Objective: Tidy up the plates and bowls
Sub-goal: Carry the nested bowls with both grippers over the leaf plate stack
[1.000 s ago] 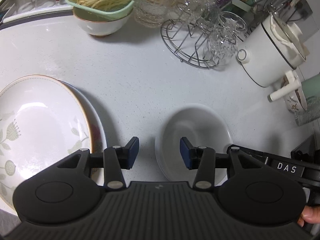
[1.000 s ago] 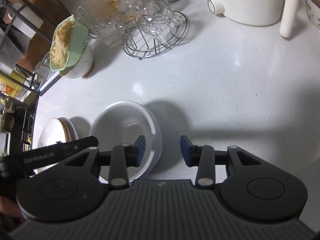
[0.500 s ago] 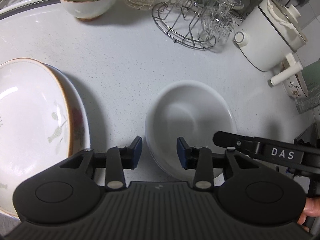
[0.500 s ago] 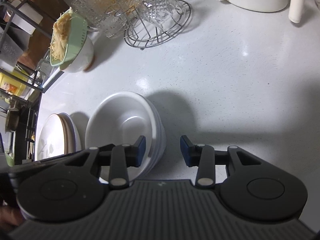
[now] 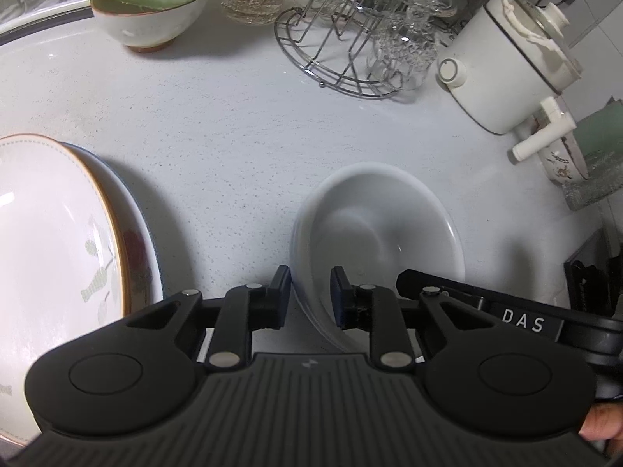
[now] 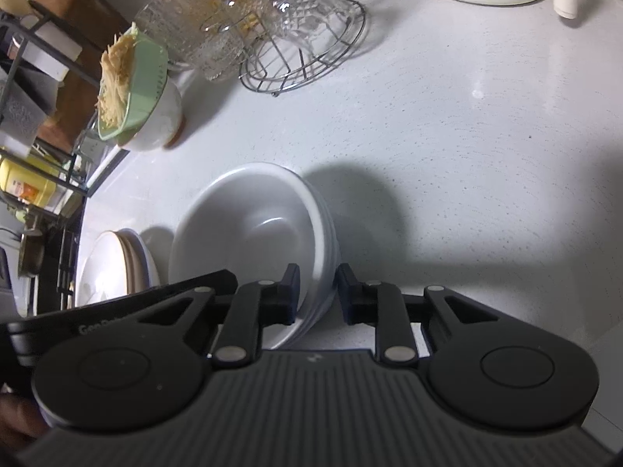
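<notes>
A stack of white bowls [image 5: 381,233] sits on the white counter; it also shows in the right wrist view [image 6: 257,241]. My left gripper [image 5: 310,295] is open, its fingers on either side of the stack's left rim. My right gripper [image 6: 318,292] is open, its fingers on either side of the stack's right rim. A stack of plates [image 5: 50,257] with a leaf pattern lies to the left; it also shows small in the right wrist view [image 6: 113,260].
A white bowl with a green strainer of noodles [image 5: 148,4] stands at the back left. A wire rack with glasses [image 5: 362,46] is at the back. A white pot [image 5: 506,74] and a patterned cup [image 5: 564,155] stand at the right.
Both grippers have moved in toward the bowl stack. Each now has the stack's rim between its open fingers.
</notes>
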The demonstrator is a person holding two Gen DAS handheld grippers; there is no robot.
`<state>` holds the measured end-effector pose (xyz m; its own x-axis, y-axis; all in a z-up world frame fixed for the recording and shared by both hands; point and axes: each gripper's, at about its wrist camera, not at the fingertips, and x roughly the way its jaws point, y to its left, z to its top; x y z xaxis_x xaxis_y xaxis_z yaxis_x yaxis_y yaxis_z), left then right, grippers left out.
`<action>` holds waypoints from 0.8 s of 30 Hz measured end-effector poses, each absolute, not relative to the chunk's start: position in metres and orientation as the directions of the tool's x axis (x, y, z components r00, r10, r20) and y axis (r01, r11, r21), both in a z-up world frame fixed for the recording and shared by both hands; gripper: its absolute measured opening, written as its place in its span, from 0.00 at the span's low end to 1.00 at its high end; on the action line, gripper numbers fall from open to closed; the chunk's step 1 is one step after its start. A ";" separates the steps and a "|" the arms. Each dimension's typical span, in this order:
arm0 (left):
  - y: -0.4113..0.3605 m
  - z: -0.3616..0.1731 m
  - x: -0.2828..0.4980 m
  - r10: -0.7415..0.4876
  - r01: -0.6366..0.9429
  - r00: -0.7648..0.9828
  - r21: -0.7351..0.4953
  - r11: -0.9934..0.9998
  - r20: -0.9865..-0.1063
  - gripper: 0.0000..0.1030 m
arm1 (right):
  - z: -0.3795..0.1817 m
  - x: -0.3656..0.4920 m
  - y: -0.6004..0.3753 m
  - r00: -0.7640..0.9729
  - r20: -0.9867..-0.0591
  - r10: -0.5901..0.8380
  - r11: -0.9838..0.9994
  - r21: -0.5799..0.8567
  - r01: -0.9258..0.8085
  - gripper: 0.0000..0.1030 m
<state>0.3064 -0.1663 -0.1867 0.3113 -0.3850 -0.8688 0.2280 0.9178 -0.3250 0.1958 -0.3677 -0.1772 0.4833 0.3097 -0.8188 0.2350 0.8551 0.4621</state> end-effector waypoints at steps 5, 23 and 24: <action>-0.166 -0.171 0.300 -0.416 0.260 0.298 -0.347 0.901 -0.859 0.25 | -0.165 0.181 -0.369 0.509 -0.811 0.288 0.839 0.470 0.274 0.23; -0.127 -0.080 0.266 -0.484 0.405 0.343 -0.338 0.849 -0.805 0.25 | -0.101 0.126 -0.336 0.616 -0.758 0.217 0.776 0.516 0.362 0.23; -0.122 -0.076 0.265 -0.490 0.406 0.349 -0.343 0.847 -0.799 0.25 | -0.097 0.125 -0.333 0.622 -0.752 0.219 0.777 0.520 0.355 0.23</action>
